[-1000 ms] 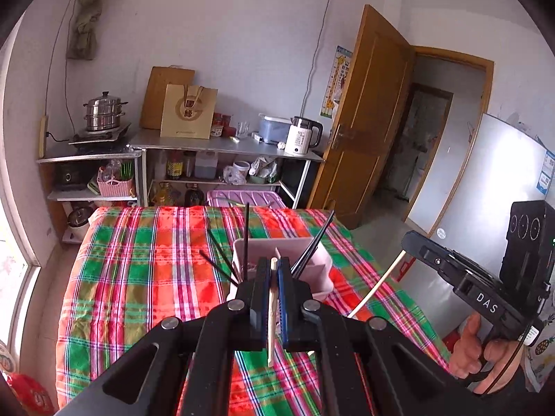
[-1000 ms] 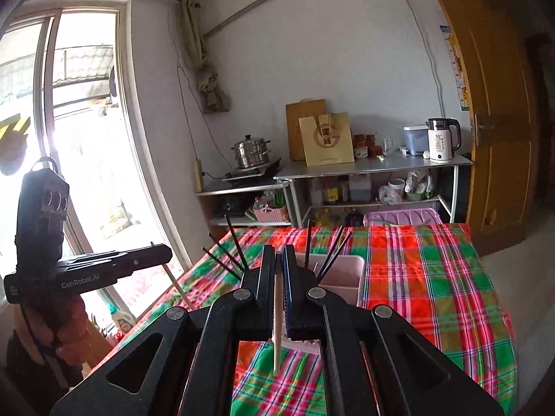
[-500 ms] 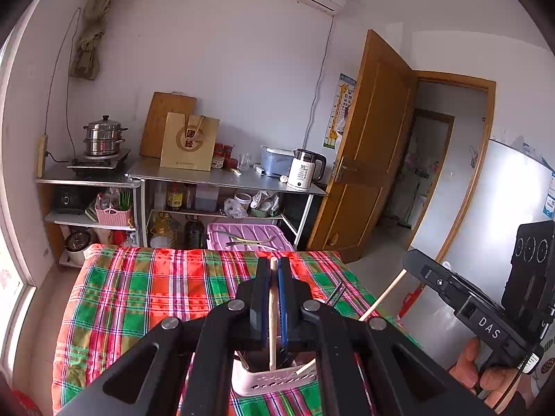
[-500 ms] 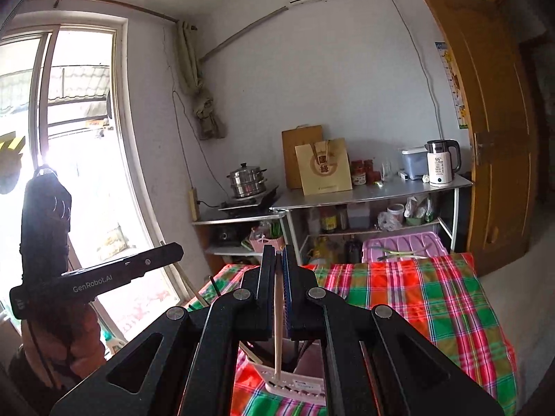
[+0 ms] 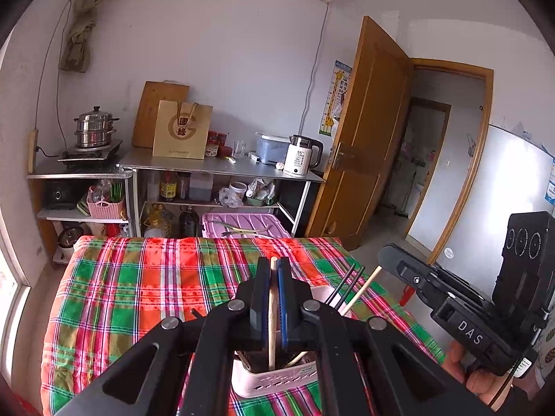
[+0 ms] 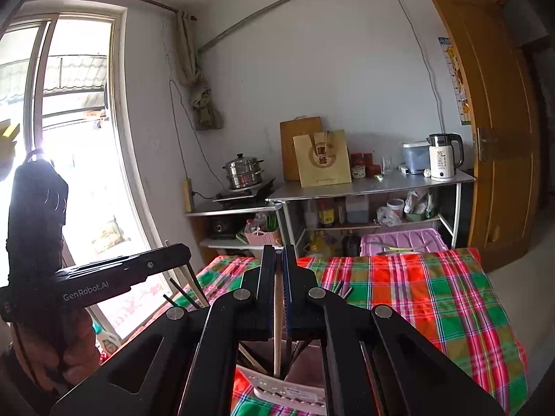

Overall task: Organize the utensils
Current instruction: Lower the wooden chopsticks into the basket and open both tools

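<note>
My left gripper (image 5: 273, 267) is shut on a light wooden chopstick (image 5: 272, 315) that hangs upright into a pink utensil holder (image 5: 277, 379) directly below on the plaid table (image 5: 138, 294). My right gripper (image 6: 277, 254) is shut on another wooden chopstick (image 6: 277, 326), also upright above the same holder (image 6: 291, 395). Several black chopsticks (image 5: 345, 286) stand in the holder. The right gripper also shows in the left wrist view (image 5: 376, 268), and the left one in the right wrist view (image 6: 189, 254).
A metal shelf (image 5: 222, 170) at the far wall carries a steamer pot (image 5: 93, 128), a paper bag (image 5: 182, 130) and a kettle (image 5: 301, 156). A purple bin (image 5: 242, 225) sits behind the table. A wooden door (image 5: 367, 131) stands open at right; a window (image 6: 69, 156) at left.
Both grippers have come in close over the holder and tilted level, so the holder dropped low in both views. The chopstick tips now reach down into it.
</note>
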Motion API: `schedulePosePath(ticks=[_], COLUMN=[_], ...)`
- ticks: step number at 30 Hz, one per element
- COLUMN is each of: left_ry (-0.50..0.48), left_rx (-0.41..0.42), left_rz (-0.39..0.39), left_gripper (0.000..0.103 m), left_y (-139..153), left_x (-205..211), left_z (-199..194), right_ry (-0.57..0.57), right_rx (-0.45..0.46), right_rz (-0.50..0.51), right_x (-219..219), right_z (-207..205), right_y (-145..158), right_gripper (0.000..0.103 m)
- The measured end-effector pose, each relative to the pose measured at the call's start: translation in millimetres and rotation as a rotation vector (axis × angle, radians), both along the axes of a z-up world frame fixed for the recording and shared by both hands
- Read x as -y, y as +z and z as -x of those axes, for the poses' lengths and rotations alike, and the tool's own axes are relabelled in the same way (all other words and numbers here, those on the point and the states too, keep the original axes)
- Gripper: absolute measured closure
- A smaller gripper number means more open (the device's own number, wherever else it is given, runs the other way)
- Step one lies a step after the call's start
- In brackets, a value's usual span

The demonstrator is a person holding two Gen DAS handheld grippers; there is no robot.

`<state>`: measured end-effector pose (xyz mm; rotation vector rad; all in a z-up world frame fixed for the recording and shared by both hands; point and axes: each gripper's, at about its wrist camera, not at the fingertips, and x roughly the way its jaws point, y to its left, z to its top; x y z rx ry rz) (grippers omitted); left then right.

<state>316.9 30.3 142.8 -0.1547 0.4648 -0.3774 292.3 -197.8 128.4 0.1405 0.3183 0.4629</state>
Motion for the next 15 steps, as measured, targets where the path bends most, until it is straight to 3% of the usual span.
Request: schedulePosePath(ticks=[15], left_ry=[-0.011], left_rx=[-0.105], left_rz=[-0.048], left_gripper=[0.099], left_y=[-41], left_x=[4], left_z=[-5], right_ry=[0.018], right_rx=[-0.144], right_rz=[0.068], right_x=[-5], right_z=[-14], right_y=[-44], right_gripper=[0.099])
